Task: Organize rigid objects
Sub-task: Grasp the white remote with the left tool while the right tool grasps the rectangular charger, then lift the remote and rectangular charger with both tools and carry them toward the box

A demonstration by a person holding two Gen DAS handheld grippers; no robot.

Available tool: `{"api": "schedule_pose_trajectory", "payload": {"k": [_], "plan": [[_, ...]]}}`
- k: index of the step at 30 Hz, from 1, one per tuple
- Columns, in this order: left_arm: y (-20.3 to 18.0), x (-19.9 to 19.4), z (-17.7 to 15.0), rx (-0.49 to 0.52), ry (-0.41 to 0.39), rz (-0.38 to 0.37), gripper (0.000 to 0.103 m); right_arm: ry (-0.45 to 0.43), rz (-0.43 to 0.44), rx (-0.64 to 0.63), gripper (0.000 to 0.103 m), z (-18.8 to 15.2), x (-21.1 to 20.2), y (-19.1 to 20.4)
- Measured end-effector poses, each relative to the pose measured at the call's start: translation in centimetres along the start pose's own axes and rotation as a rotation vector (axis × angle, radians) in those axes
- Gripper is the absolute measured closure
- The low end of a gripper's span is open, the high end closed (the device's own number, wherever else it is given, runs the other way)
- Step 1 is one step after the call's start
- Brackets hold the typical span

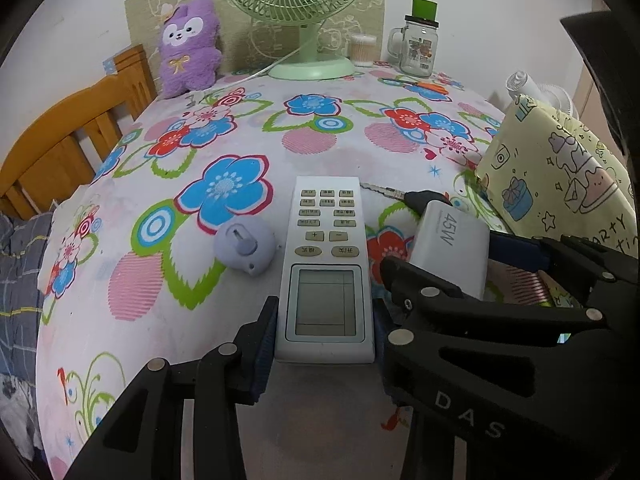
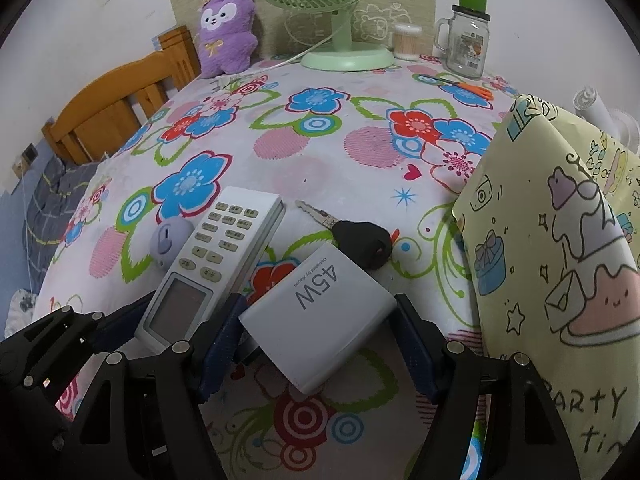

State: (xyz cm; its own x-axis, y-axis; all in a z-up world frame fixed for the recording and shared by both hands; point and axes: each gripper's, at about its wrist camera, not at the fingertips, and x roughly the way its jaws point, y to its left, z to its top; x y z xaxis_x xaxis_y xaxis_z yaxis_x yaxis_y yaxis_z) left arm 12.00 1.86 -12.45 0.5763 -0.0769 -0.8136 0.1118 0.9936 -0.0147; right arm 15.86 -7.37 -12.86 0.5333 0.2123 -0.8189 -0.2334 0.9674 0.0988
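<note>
We are clamping our left fingers (image 1: 276, 340) on the remote (image 1: 326, 264), low over the counter (image 1: 312, 148). Our right fingers (image 2: 412, 344) are pinching the charger (image 2: 320, 316) beside the key (image 2: 360, 240). Next, probably, we are lifting both toward the yellow bag (image 2: 560, 248).

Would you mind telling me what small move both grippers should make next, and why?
Probably lift together: the left gripper already brackets the remote, the right gripper brackets the 45W charger, and the yellow box waits alongside.
</note>
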Motion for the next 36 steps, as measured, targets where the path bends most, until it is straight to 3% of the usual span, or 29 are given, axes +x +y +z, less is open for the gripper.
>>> {"api": "schedule_pose_trajectory", "payload": {"k": [6, 9, 19, 22, 23, 36], "plan": [[0.1, -0.3, -0.7, -0.015, 0.002, 0.015, 0.056, 0.002, -0.003, -0.015, 0.028, -0.6, -0.3, 0.4], [0.0, -0.1, -0.5, -0.005, -0.008, 0.052, 0.04, 0.001, 0.0, -0.007, 0.028, -0.7, -0.4, 0.2], [0.5, 1.5, 1.5, -0.019, 0.0, 0.011, 0.038, -0.007, -0.029, 0.034, 0.028, 0.7, 0.4, -0.6], [0.6, 1.7, 1.7, -0.017, -0.005, -0.002, 0.048, -0.007, -0.03, 0.037, 0.028, 1.1, 0.7, -0.6], [0.5, 1.6, 1.7, -0.011, -0.008, -0.01, 0.058, -0.006, -0.027, 0.04, 0.028, 1.2, 0.8, -0.5], [0.1, -0.7, 1.2, -0.015, -0.04, 0.005, 0.058, -0.042, -0.016, 0.027, 0.028, 0.8, -1.1, 0.1]]}}
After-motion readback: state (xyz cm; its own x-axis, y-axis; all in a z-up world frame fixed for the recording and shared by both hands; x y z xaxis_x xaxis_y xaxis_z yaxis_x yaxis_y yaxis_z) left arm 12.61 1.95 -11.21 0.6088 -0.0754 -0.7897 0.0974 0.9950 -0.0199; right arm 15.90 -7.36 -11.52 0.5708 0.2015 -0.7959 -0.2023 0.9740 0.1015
